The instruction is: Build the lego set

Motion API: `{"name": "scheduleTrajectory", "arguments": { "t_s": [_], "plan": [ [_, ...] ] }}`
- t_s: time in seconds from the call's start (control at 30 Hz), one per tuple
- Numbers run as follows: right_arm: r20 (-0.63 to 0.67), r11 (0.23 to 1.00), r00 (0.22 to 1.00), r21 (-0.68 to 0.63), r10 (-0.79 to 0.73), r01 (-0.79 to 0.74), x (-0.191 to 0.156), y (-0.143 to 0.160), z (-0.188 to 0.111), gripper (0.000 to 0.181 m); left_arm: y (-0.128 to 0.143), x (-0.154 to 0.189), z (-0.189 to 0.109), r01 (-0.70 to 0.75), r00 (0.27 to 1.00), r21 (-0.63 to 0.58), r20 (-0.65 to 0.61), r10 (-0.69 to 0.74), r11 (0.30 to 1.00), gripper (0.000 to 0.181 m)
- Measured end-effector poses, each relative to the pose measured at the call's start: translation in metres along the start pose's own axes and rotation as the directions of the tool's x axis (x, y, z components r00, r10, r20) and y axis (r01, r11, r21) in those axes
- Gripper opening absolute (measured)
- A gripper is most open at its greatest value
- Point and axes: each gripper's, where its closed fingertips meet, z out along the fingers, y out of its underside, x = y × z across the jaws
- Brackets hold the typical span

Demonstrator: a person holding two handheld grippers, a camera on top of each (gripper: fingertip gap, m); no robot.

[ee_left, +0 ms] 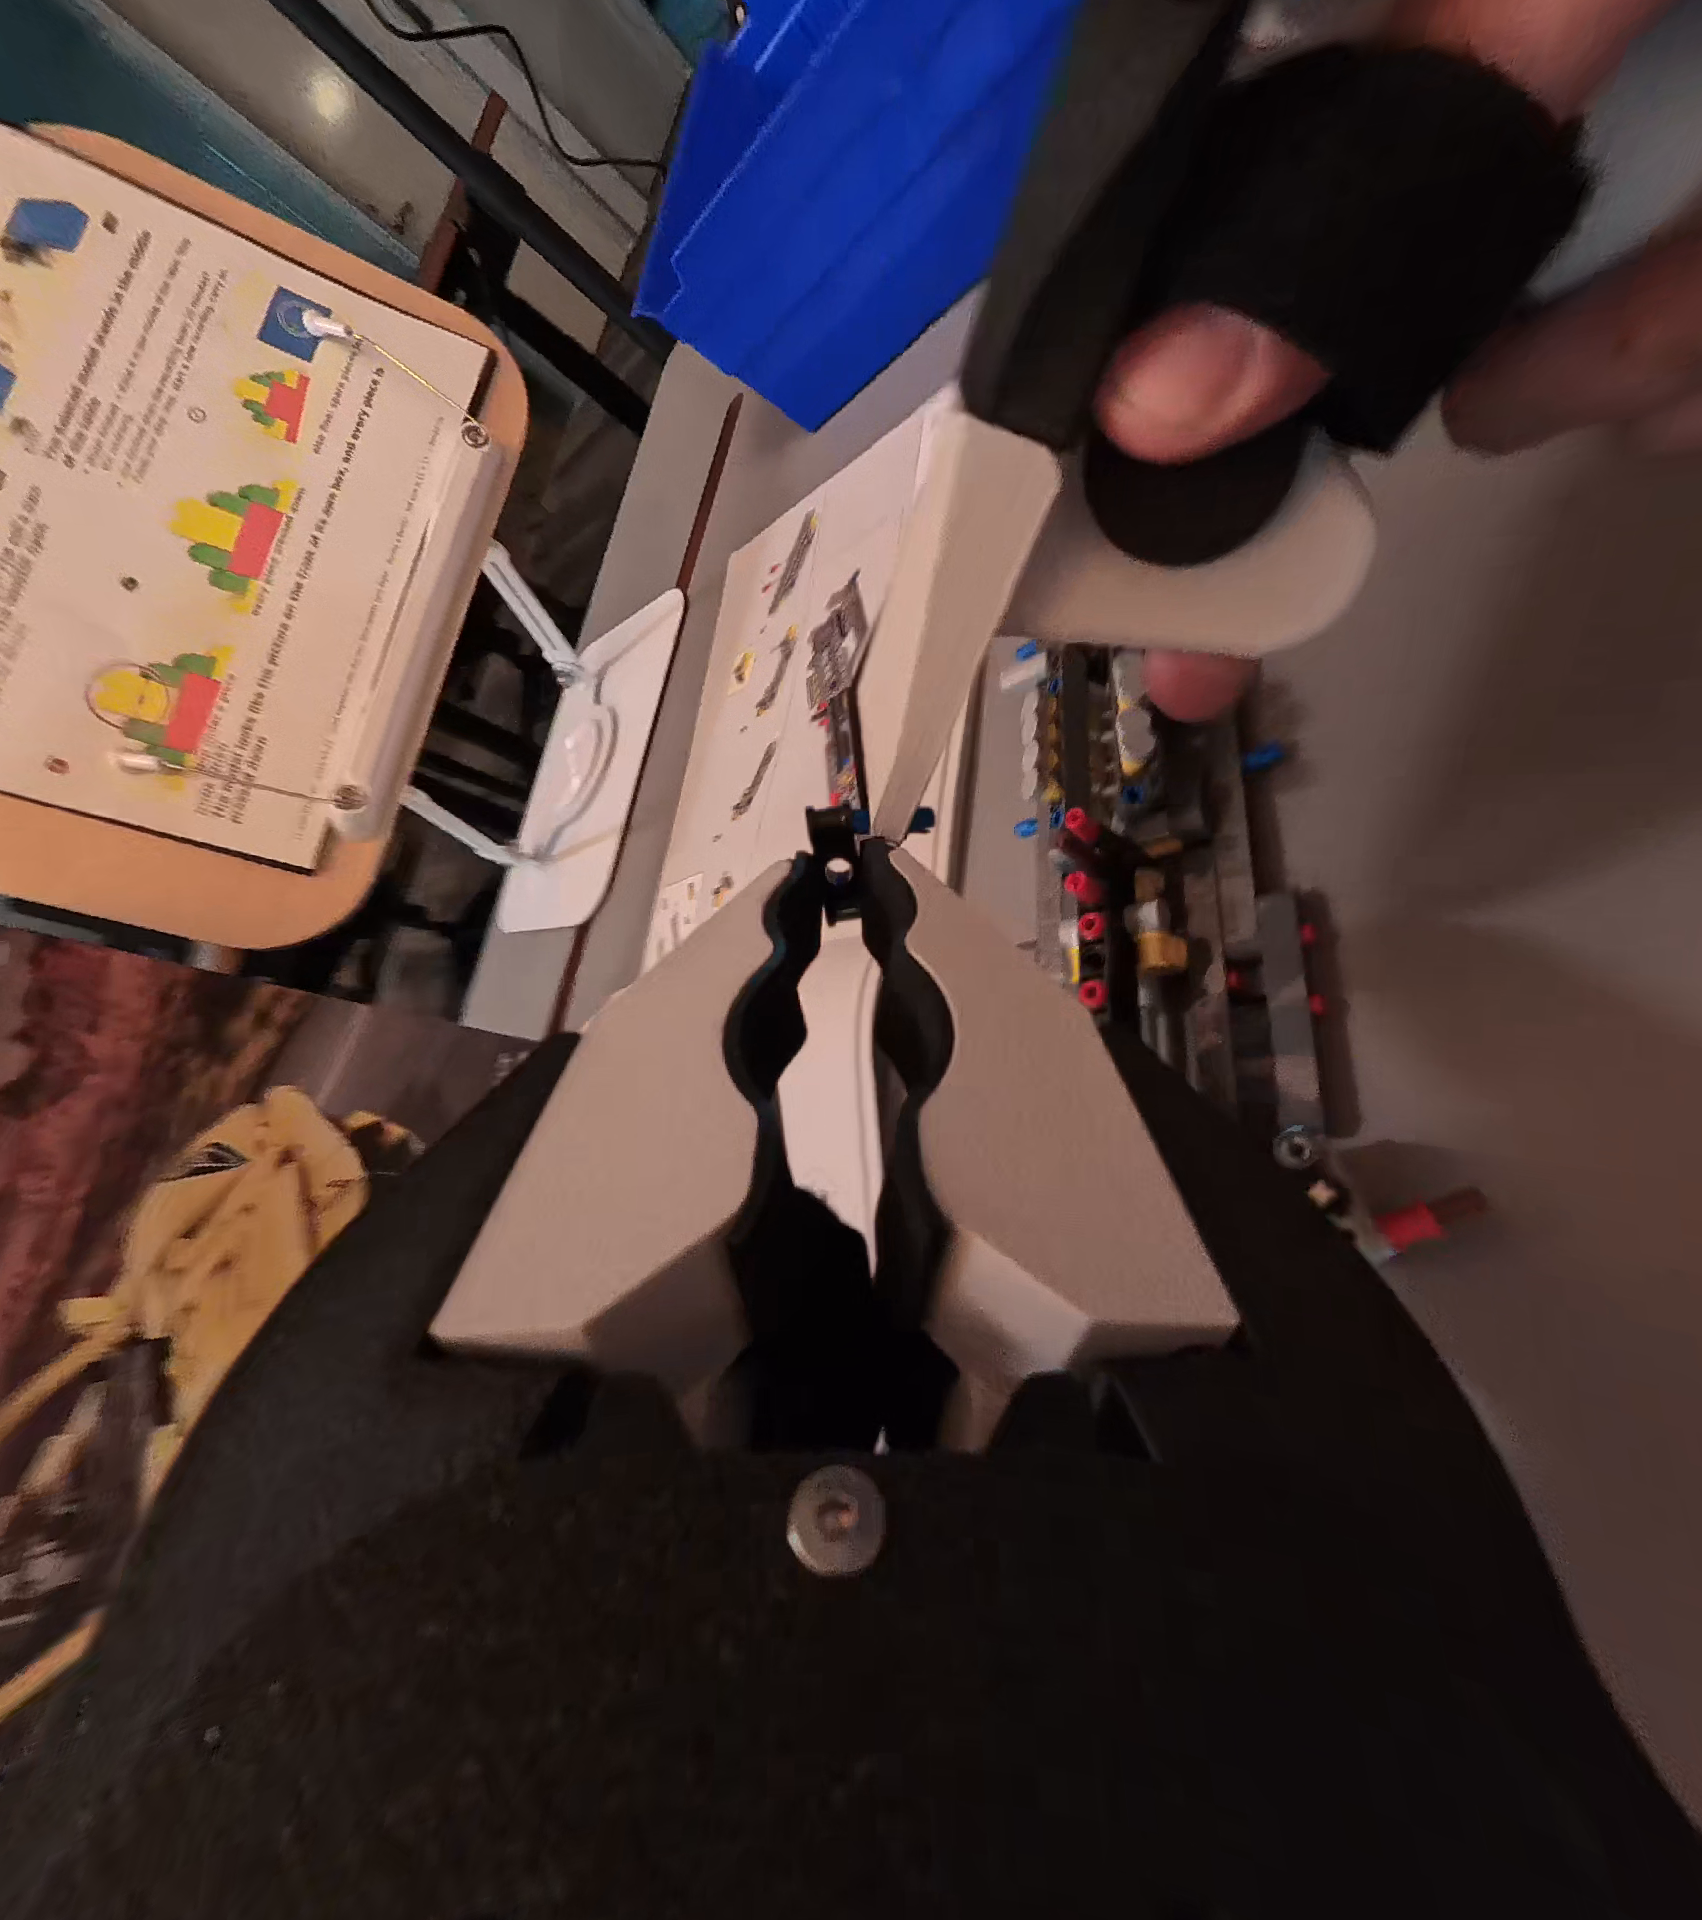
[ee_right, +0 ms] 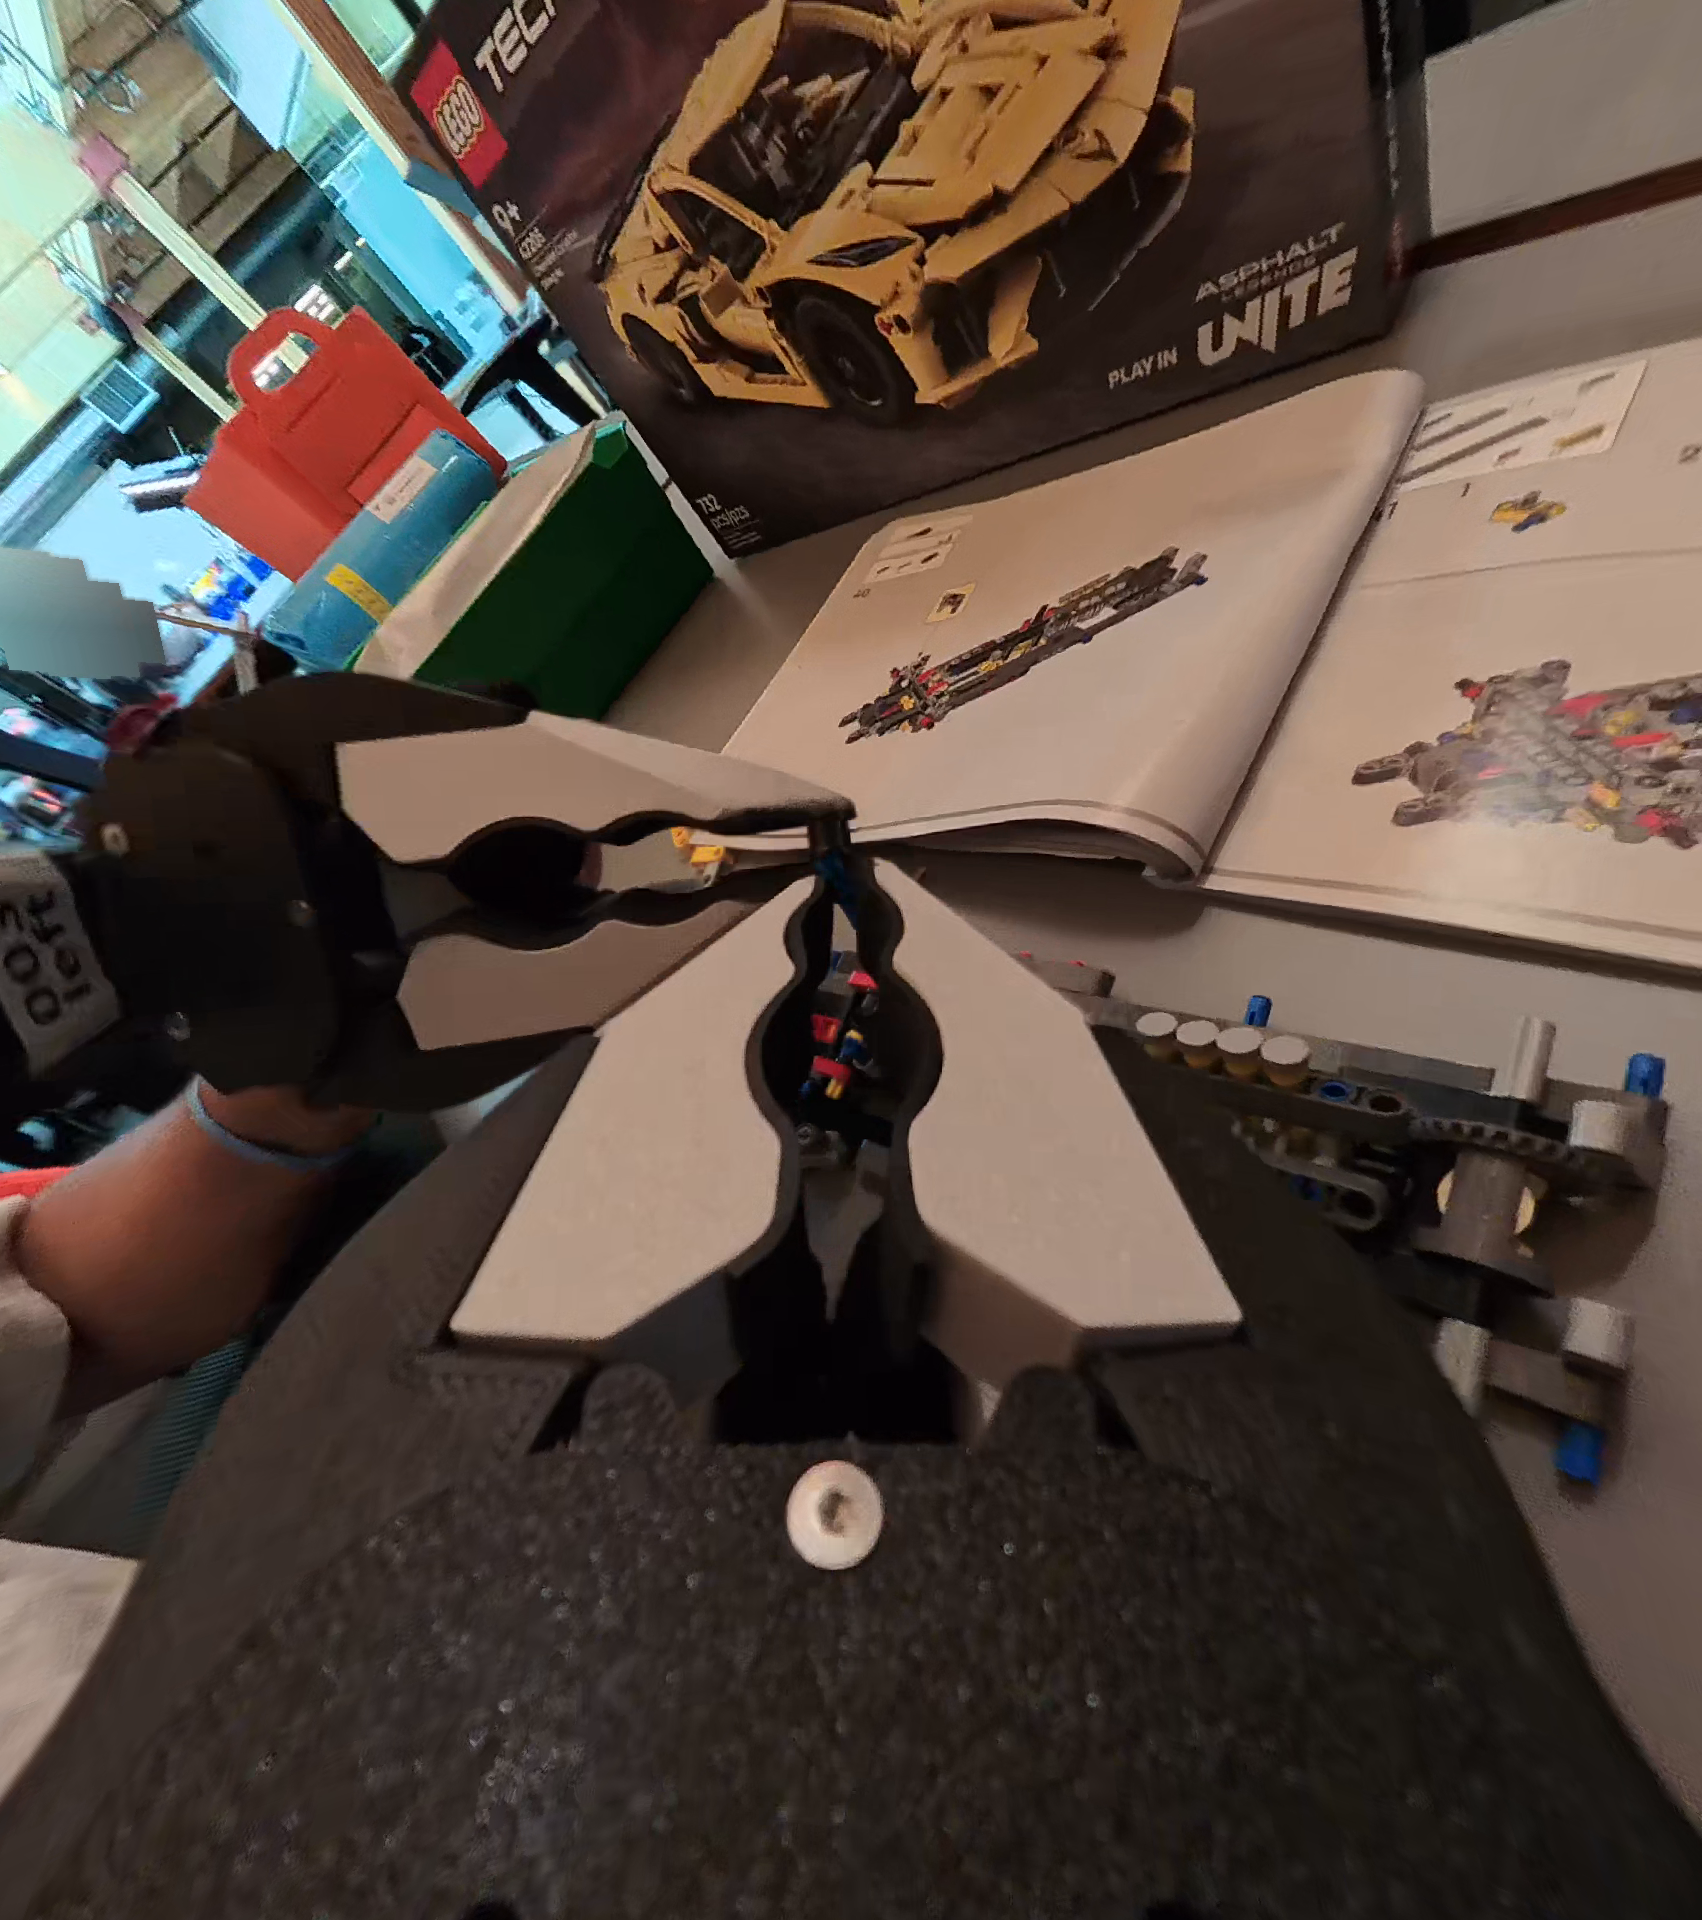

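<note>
Grippers, two, tips meeting above the grey tabletop point(ee_right: 1657, 1558): left gripper point(ee_left: 839, 868) jaws clamped on one small black holed connector point(ee_left: 834, 871), right gripper point(ee_right: 839, 868) jaws pinching a blue pin point(ee_right: 839, 883); only the right wrist view shows the open instruction booklet point(ee_right: 1086, 644) and studded grey chassis point(ee_right: 1449, 1132) at the near edge.

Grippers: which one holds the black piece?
Left gripper: its tips pinch the small black piece with a hole. Right gripper holds a blue pin instead.

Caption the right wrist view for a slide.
Two handheld grippers meet tip to tip over a small blue pin, above the grey chassis and open instruction booklet.
</note>
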Motion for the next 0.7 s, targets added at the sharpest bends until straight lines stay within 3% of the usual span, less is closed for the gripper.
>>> {"name": "scheduleTrajectory", "arguments": {
  "t_s": [0.1, 0.23, 0.3, 0.4, 0.57, 0.7],
  "plan": [
    [0.048, 0.994, 0.993, -0.026, 0.109, -0.108, 0.002, 0.006, 0.002, 0.002, 0.004, 0.001, 0.001, -0.156, 0.986, -0.062, 0.051, 0.160, 0.986, 0.006],
    [0.171, 0.965, 0.951, -0.019, 0.259, -0.260, -0.001, 0.003, 0.000, 0.003, 0.001, -0.004, -0.001, -0.256, 0.957, -0.081, 0.119, 0.264, 0.963, 0.006],
    [0.184, 0.974, 0.957, -0.012, 0.225, -0.226, -0.003, 0.003, -0.002, 0.003, 0.000, -0.003, -0.002, -0.239, 0.964, -0.066, 0.104, 0.245, 0.969, 0.006],
    [0.103, 0.994, 0.989, 0.003, 0.107, -0.108, -0.002, 0.003, -0.001, 0.003, -0.001, -0.003, -0.002, -0.228, 0.967, -0.060, 0.104, 0.233, 0.972, 0.006],
    [0.135, 0.987, 0.979, 0.044, 0.150, -0.157, -0.004, -0.003, -0.002, 0.002, -0.006, -0.005, -0.002, -0.034, 0.998, 0.000, 0.057, 0.034, 0.999, 0.006],
    [0.135, 0.989, 0.980, 0.018, 0.144, -0.147, -0.004, 0.000, -0.005, 0.002, -0.002, -0.003, -0.001, -0.110, 0.992, -0.017, 0.066, 0.111, 0.994, 0.006]
  ]
}}
